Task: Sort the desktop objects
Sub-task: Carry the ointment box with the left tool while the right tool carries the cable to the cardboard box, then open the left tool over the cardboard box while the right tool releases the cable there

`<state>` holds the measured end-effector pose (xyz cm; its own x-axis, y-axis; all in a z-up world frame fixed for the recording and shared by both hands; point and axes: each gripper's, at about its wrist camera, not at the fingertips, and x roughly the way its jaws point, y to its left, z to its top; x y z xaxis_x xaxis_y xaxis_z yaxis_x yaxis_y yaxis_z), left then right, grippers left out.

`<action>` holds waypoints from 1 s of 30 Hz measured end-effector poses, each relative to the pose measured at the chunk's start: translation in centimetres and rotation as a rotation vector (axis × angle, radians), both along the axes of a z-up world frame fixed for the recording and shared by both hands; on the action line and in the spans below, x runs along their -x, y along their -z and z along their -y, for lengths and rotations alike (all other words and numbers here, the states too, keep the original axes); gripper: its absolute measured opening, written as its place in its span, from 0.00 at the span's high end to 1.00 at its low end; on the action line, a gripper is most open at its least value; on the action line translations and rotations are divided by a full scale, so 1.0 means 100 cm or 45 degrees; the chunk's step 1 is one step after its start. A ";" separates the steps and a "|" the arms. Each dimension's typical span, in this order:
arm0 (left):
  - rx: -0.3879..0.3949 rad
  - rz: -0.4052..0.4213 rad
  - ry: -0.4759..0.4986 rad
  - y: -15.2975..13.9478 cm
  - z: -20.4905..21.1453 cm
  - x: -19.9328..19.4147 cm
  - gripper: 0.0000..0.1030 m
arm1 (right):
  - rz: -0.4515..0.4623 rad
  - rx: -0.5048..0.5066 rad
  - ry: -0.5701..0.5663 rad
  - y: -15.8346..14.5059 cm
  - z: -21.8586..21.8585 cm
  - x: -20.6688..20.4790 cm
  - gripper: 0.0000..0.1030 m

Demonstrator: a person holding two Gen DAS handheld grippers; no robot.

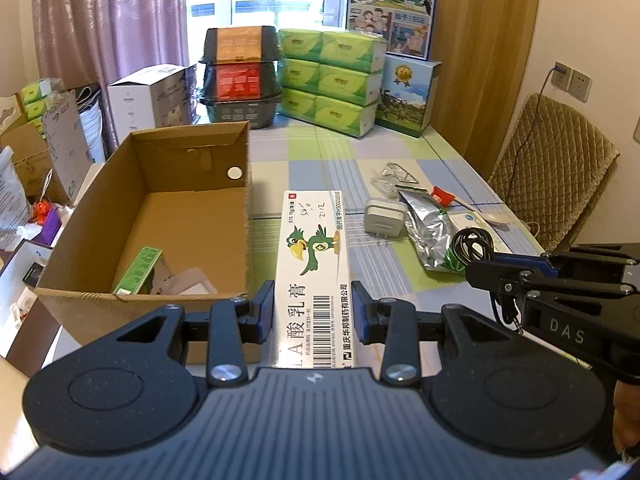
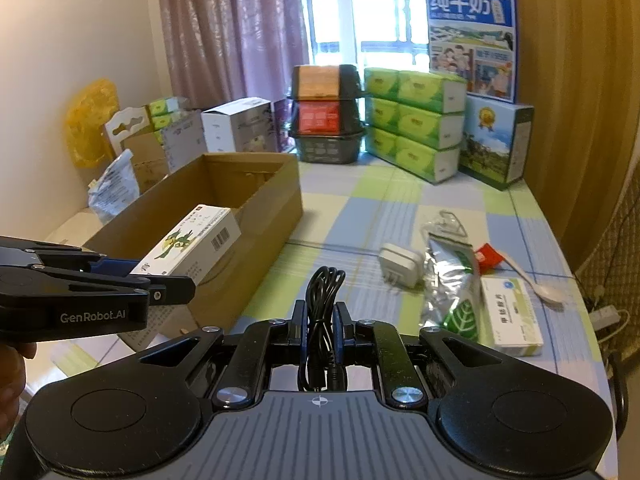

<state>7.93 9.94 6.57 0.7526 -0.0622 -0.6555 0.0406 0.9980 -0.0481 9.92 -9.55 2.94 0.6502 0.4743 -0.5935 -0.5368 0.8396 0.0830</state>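
The left hand-held gripper (image 1: 313,312) grasps a long white ointment carton with a green parrot (image 1: 314,264) beside the open brown cardboard box (image 1: 160,216), while the right hand-held gripper (image 2: 320,320) clamps a coiled black cable (image 2: 322,300) above the checked tabletop (image 2: 360,208), both seemingly awaiting a drop into the box.

White parrot-printed carton (image 1: 312,264), black coiled cable (image 2: 320,320)

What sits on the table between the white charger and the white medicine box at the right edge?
A crumpled silver foil packet with a green leaf print lies between the charger and the medicine box; the right wrist view shows it clearly.
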 end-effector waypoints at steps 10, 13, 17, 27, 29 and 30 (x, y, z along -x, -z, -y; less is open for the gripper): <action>0.003 0.016 -0.057 -0.006 -0.034 0.002 0.68 | 0.012 0.004 -0.087 -0.004 -0.042 -0.006 0.91; 0.000 0.021 -0.082 -0.008 -0.048 0.001 0.68 | 0.013 -0.003 -0.115 -0.006 -0.057 -0.009 0.91; -0.006 0.026 -0.117 -0.011 -0.069 -0.005 0.68 | 0.008 -0.022 -0.145 -0.009 -0.077 -0.019 0.91; -0.011 0.018 -0.208 -0.013 -0.133 -0.035 0.68 | -0.077 -0.155 -0.170 -0.012 -0.132 -0.060 0.91; -0.016 0.013 -0.212 -0.012 -0.143 -0.044 0.68 | -0.101 -0.172 -0.174 -0.009 -0.144 -0.069 0.91; -0.022 0.011 -0.215 -0.011 -0.148 -0.048 0.68 | -0.112 -0.178 -0.176 -0.007 -0.149 -0.073 0.91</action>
